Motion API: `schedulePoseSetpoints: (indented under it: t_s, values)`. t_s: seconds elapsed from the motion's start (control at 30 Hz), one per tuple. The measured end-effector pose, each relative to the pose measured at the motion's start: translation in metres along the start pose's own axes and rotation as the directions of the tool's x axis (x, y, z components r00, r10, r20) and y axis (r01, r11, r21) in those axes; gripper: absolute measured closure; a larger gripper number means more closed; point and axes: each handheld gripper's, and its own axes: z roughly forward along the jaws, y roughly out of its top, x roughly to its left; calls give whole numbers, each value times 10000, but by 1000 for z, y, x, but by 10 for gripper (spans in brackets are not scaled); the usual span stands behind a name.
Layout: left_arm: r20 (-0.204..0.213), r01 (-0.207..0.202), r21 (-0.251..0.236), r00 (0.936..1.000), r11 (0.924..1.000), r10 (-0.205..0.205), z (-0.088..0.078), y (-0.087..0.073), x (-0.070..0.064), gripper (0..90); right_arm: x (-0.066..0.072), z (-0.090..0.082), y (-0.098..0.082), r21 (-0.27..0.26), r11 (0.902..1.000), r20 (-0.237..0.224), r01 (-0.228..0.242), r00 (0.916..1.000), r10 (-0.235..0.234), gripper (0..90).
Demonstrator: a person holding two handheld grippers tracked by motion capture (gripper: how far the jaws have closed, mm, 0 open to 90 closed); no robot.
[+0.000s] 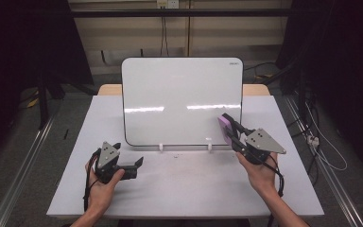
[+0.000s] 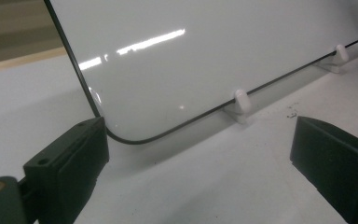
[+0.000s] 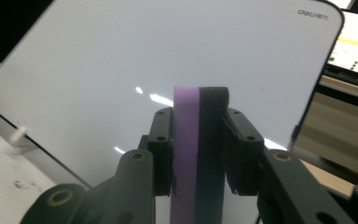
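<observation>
Two grippers: a person holds one in each hand over a white table (image 1: 179, 189).
Board: a glossy white rectangular whiteboard (image 1: 182, 99) with a thin black rim leans upright on two small white clips (image 1: 160, 147) at mid-table; its face looks bare.
Right gripper (image 1: 230, 133): jaws pinching a purple-and-black block eraser (image 1: 226, 127), raised near the board's lower right corner; whether it touches the surface I cannot tell.
Left gripper (image 1: 140, 161): jaws spread wide with nothing between them, low over the table just before the board's lower left corner.
Step in hand: likely bringing the eraser to the board for wiping.
Next move: probably pressing the eraser's dark face flat against the board and sweeping across, lightly enough that the leaning board stays in its clips; the free gripper could steady the near corner.
</observation>
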Motion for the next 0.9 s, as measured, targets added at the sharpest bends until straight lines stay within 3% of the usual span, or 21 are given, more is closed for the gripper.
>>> schedulePoseSetpoints:
  t_s: [0.17,0.4,0.53,0.7,0.9]
  values:
    - [-102,-19,-195,9999,9998,17,-3,1,2,39,-2,2,-1,352,9979,368,549,9977,-561,670]
    - [-213,38,-37,9998,10000,-39,-1,-3,4,40,-2,6,-2,804,9879,649,1329,9883,-1383,671]
    - [-242,105,-55,9997,9999,-107,-1,-4,5,40,0,10,-3,1151,9746,663,1922,9774,-2006,671]
    - [-259,106,-65,9996,9999,-108,-1,-4,5,40,3,19,-6,1526,9665,566,2061,9746,-2168,671]
    - [-288,122,-114,9995,9999,-125,-1,-4,6,40,10,30,-6,1703,9545,490,2448,9653,-2564,671]
